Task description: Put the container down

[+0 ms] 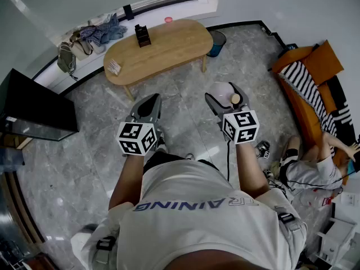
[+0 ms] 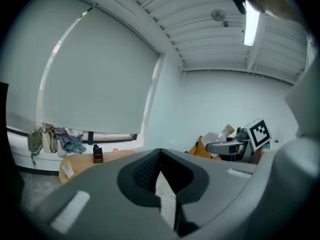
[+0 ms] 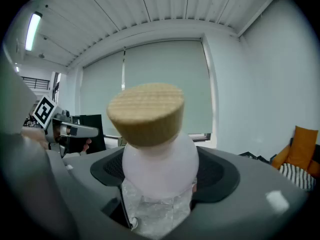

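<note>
The container [image 3: 159, 166] is a frosted white bottle with a round wooden stopper [image 3: 146, 113]. It stands upright between the jaws of my right gripper [image 3: 159, 176], which is shut on its body. In the head view the right gripper [image 1: 224, 101] holds the container [image 1: 223, 91] high above the grey floor, short of the oval wooden table [image 1: 163, 52]. My left gripper [image 1: 147, 110] hovers beside it on the left; its jaws are shut with nothing in them [image 2: 159, 156]. The left gripper view also catches the container [image 2: 216, 136] at the right.
A small dark box [image 1: 142, 35] and a paper label [image 1: 114, 67] lie on the table. A blue bin [image 1: 216, 41] stands at its right end. Bags and clothes [image 1: 84, 41] line the window ledge. A black cabinet [image 1: 36, 108] is left, an orange sofa [image 1: 312, 77] right, a seated person [image 1: 312, 165] below it.
</note>
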{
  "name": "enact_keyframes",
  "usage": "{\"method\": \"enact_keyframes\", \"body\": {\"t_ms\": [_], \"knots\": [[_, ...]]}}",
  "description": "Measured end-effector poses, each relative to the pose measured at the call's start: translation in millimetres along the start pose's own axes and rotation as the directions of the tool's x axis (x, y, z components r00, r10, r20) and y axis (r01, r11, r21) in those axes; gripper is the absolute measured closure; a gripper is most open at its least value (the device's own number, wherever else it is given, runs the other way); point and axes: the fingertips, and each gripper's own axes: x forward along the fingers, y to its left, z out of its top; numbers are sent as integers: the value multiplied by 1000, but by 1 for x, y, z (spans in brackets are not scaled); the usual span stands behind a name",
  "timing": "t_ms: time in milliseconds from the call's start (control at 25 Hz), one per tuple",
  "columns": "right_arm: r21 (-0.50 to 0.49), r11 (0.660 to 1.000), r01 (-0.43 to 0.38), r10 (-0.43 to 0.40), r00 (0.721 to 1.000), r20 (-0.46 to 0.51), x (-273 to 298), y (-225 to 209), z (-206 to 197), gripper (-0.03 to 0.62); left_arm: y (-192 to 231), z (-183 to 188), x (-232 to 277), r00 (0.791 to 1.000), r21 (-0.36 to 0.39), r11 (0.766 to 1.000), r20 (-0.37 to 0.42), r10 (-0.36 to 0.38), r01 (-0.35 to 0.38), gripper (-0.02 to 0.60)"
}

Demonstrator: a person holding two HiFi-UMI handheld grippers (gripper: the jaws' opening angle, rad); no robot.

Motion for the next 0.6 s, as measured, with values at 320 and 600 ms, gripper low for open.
{"method": "enact_keyframes", "body": {"t_ms": [320,600], "knots": [[-3,1000,22,-22,1000,-17,23,-2,-1,184,23,2,17,1000,-2,1000,-22,-10,10,581],[19,999,42,-42,999,-25,39,-11,-2,185,36,5,38,999,-6,999,-36,-36,36,581]]}}
